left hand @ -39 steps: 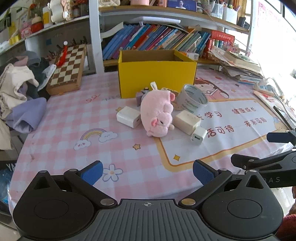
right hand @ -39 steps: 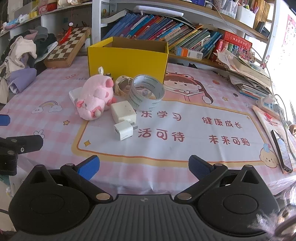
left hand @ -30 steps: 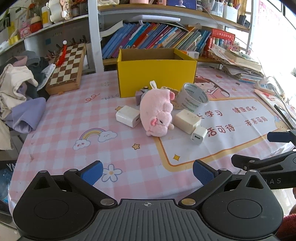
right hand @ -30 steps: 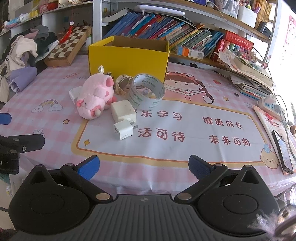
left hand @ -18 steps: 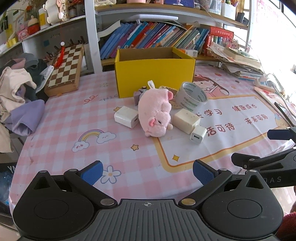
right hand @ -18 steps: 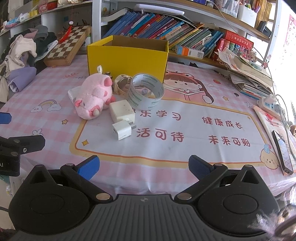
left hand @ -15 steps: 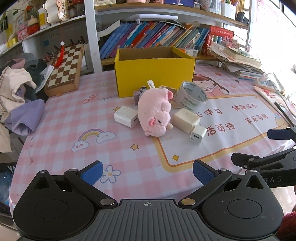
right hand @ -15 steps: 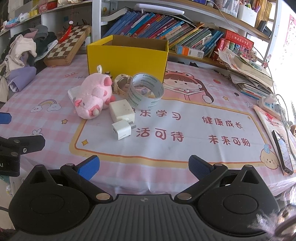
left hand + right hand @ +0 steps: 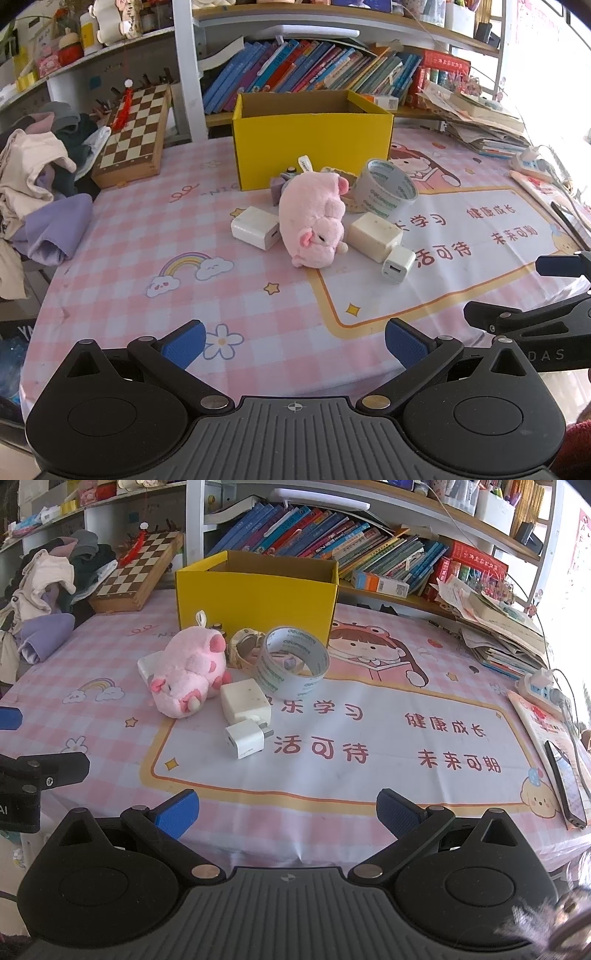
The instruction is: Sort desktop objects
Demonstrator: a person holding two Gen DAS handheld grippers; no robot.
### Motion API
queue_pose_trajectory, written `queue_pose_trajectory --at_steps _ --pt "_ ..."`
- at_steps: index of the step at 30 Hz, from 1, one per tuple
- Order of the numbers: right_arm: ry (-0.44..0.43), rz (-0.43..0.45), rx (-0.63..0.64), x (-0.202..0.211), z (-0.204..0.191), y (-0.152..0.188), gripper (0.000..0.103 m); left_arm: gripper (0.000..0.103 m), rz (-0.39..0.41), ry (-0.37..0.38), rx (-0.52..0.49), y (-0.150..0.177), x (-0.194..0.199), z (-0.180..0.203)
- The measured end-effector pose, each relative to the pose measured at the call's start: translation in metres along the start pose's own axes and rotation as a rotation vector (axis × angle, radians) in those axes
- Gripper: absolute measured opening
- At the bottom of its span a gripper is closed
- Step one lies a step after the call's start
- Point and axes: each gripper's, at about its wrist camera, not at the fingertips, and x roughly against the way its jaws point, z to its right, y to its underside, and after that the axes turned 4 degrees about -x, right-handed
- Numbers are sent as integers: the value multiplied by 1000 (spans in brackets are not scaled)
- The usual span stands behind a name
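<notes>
A pink plush pig (image 9: 314, 221) (image 9: 188, 672) lies in front of an open yellow box (image 9: 312, 138) (image 9: 258, 590). Around it are a white charger (image 9: 255, 232), a cream charger (image 9: 375, 236) (image 9: 245, 701), a small white plug (image 9: 398, 264) (image 9: 245, 743), a clear tape roll (image 9: 384, 190) (image 9: 291, 661) and a patterned tape roll (image 9: 245, 648). My left gripper (image 9: 293, 341) is open and empty at the near table edge. My right gripper (image 9: 288, 812) is open and empty, right of the left one.
A chessboard (image 9: 135, 136) and a clothes pile (image 9: 37, 184) lie at the left. Books fill the shelf (image 9: 314, 70) behind the box. Stacked papers (image 9: 498, 627), a power strip (image 9: 543, 686) and a phone (image 9: 565, 782) lie at the right edge.
The left gripper has drifted slightly left and closer to the objects. The right gripper has barely shifted. Both stay open and no object has moved.
</notes>
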Motion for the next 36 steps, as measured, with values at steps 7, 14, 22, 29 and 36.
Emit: queue_pose_trajectory --at_steps 7,14,22,29,36 --pt "2 8 1 2 -1 1 103 103 6 2 -4 -1 2 0" --pt "1 13 4 3 -2 1 103 103 6 -2 -4 -1 2 -1" --pt "-1 17 4 4 -2 1 103 103 7 -6 -6 0 3 -1" --pt "-2 21 6 5 -2 -1 103 103 10 -8 -7 -1 4 0" --pt "-21 33 7 6 -2 -3 103 103 10 -5 -10 -1 3 0"
